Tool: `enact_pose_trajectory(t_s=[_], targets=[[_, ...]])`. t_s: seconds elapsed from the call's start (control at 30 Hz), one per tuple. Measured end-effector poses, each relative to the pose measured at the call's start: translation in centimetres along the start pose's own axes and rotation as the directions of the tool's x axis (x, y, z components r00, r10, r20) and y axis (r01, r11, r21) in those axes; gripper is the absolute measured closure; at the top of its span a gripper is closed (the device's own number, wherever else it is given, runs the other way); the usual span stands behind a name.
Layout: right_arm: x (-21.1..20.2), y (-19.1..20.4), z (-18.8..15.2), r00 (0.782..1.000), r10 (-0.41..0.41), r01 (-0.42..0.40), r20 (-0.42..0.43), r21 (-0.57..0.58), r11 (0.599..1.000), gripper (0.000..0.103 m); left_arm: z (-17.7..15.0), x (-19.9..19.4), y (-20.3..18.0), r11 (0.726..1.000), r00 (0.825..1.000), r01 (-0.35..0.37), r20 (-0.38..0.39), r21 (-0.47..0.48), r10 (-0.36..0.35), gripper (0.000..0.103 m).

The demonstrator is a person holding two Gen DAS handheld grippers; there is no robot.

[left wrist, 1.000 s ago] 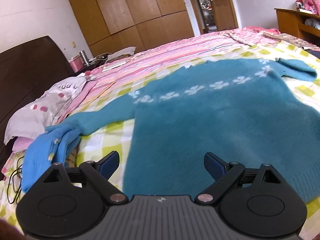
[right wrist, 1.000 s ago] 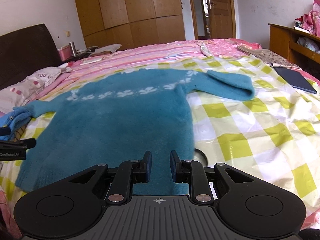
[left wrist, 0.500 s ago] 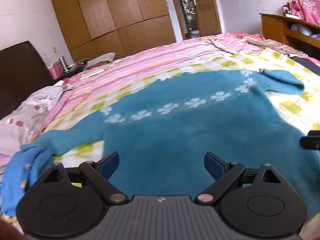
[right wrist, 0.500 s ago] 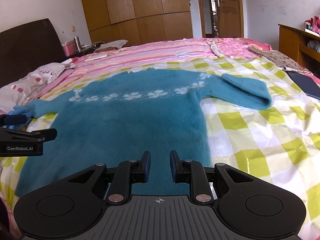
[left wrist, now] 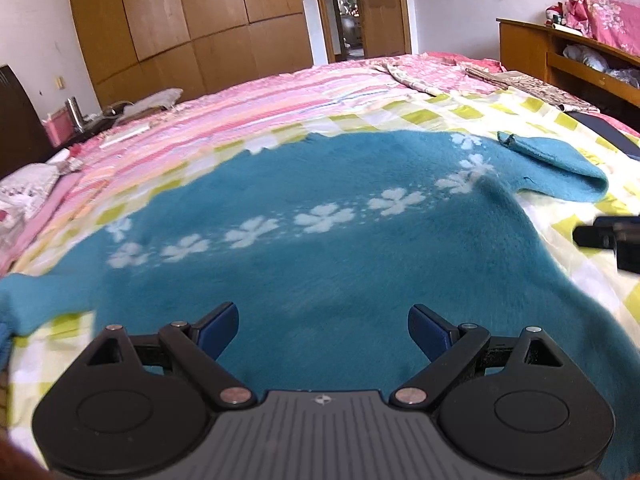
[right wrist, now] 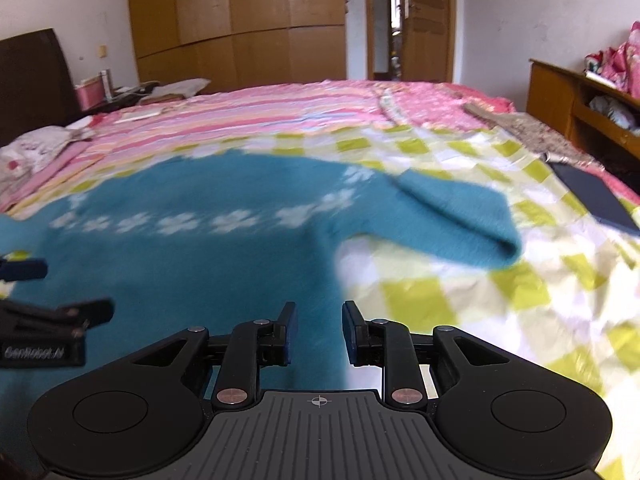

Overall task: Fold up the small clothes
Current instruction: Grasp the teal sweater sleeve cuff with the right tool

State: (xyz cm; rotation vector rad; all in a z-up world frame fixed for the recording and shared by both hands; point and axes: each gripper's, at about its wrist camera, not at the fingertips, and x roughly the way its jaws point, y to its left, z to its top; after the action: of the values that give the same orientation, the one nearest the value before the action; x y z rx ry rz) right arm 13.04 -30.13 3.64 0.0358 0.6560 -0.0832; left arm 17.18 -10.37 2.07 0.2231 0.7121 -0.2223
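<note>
A bedroom, and a bed under a yellow-checked sheet (right wrist: 416, 300) fills both views. The teal sweater (left wrist: 320, 280) lies spread flat on it, straight ahead of and beneath both grippers, one sleeve (right wrist: 460, 216) folded over ahead and right of the right gripper (right wrist: 316, 330). That gripper's jaws are narrow and opening, nothing between them. The left gripper (left wrist: 323, 330) hangs wide above the sweater's body, empty. Beyond, a pink striped blanket (left wrist: 256, 108) and wooden wardrobe (right wrist: 240, 20).
</note>
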Motion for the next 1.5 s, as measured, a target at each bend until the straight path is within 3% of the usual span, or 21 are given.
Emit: enact_pose_trajectory(t_s=[0.27, 0.57, 0.83, 0.97, 1.07, 1.27, 1.5], targets=[[5.3, -4.2, 3.5, 0.992, -0.116, 0.117, 0.044, -0.010, 0.993, 0.073, 2.4, 4.4, -2.0, 0.999, 0.999, 0.035, 0.002, -0.014, -0.035, 0.006], [9.7, -6.1, 6.1, 0.986, -0.149, 0.155, 0.076, -0.075, 0.985, 0.063, 4.0, 7.0, -2.8, 0.998, 0.999, 0.053, 0.003, -0.037, -0.053, 0.006], [13.6, -7.3, 7.4, 0.981, -0.191, 0.193, 0.023, -0.085, 0.978, 0.064, 3.5, 7.3, -2.9, 0.997, 0.998, 0.067, -0.005, -0.037, -0.067, 0.006], [14.7, -7.9, 7.8, 0.980, -0.198, 0.198, -0.003, -0.058, 0.979, 0.071, 3.3, 7.2, -2.5, 0.996, 0.997, 0.075, -0.005, -0.051, -0.075, 0.006], [15.1, -8.0, 8.2, 0.980, -0.197, 0.196, -0.025, -0.036, 0.980, 0.086, 3.3, 7.1, -2.0, 0.994, 0.996, 0.086, -0.006, -0.072, -0.087, 0.006], [13.7, -7.3, 9.5, 0.985, -0.170, 0.170, -0.007, 0.024, 0.985, 0.092, 3.2, 6.4, -0.8, 0.991, 0.996, 0.094, 0.007, -0.099, -0.093, 0.006], [11.0, -4.0, 12.1, 0.999, -0.018, 0.013, 0.034, 0.135, 0.991, 0.093, 2.5, 4.2, 2.1, 0.988, 0.997, 0.076, 0.014, -0.134, -0.075, 0.006]])
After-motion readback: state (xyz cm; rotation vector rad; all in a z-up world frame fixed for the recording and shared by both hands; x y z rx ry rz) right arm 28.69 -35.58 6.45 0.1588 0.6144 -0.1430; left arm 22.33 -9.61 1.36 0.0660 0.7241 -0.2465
